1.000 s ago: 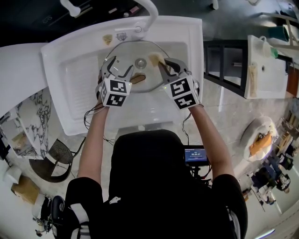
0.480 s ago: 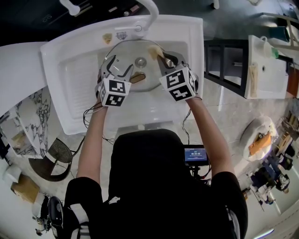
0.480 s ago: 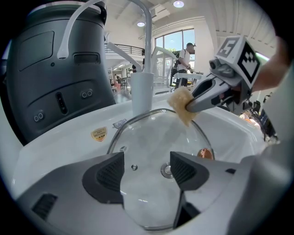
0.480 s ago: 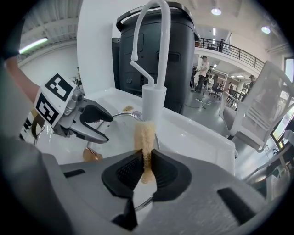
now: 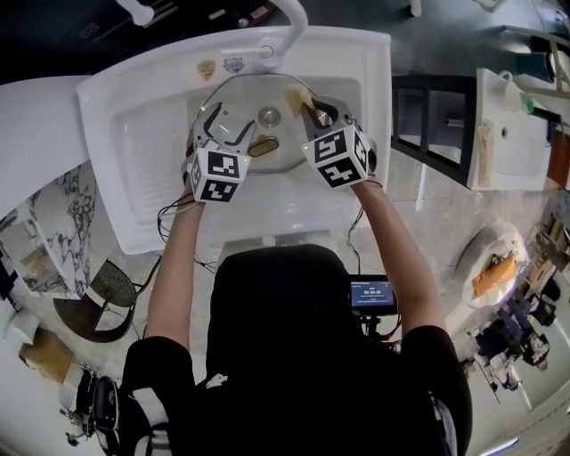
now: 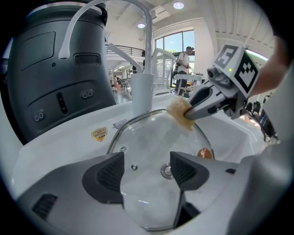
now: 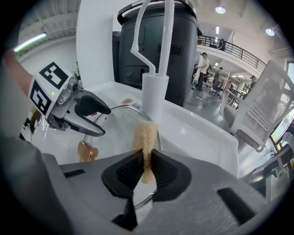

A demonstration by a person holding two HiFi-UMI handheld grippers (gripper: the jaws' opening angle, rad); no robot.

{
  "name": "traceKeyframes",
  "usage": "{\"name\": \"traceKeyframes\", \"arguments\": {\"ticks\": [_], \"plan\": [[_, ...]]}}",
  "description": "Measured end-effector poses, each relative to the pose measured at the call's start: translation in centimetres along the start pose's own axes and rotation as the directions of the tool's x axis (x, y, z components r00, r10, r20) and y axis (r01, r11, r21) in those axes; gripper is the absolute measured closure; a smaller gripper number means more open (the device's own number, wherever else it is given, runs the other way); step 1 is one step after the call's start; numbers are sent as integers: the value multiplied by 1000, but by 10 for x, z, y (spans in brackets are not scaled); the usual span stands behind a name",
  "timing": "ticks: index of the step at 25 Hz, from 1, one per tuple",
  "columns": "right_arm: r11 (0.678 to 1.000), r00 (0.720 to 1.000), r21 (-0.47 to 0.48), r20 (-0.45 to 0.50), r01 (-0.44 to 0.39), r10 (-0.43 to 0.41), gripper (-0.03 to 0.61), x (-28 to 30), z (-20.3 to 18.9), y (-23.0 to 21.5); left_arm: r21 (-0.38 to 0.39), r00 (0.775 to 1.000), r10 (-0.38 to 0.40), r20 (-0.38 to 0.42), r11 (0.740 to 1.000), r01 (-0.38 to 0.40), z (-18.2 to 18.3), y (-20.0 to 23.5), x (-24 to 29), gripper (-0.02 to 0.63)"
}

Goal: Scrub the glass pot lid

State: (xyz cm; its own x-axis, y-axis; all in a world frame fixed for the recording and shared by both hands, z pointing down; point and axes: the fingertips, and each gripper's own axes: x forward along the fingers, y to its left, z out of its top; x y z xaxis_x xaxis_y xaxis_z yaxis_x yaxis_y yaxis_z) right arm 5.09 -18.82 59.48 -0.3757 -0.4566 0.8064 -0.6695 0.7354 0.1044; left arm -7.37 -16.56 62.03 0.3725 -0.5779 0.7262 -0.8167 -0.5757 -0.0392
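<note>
While the right gripper (image 7: 146,167) pinches the tan sponge (image 7: 146,135) tight and holds it at the far rim of the glass pot lid (image 5: 254,96), the lid lies in the sink (image 5: 134,125) basin, just below the faucet (image 5: 287,22). Left gripper (image 6: 144,170) jaws are spread over the lid's near part and nothing is clamped; can't tell if they bear on it. Likely risks: a scrub push slides or spins the loose lid into the faucet base. The sponge, held in a narrow grip, may fold or pull out, letting hard jaw tips scrape glass.
</note>
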Motion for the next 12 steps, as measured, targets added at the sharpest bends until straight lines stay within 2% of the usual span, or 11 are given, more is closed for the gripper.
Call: {"name": "traceKeyframes", "arguments": {"ticks": [12], "plan": [[1000, 1000, 12, 2, -4, 4, 549, 3, -1, 2, 1, 1000, 3, 11, 1000, -3, 0, -1, -1, 328]]}}
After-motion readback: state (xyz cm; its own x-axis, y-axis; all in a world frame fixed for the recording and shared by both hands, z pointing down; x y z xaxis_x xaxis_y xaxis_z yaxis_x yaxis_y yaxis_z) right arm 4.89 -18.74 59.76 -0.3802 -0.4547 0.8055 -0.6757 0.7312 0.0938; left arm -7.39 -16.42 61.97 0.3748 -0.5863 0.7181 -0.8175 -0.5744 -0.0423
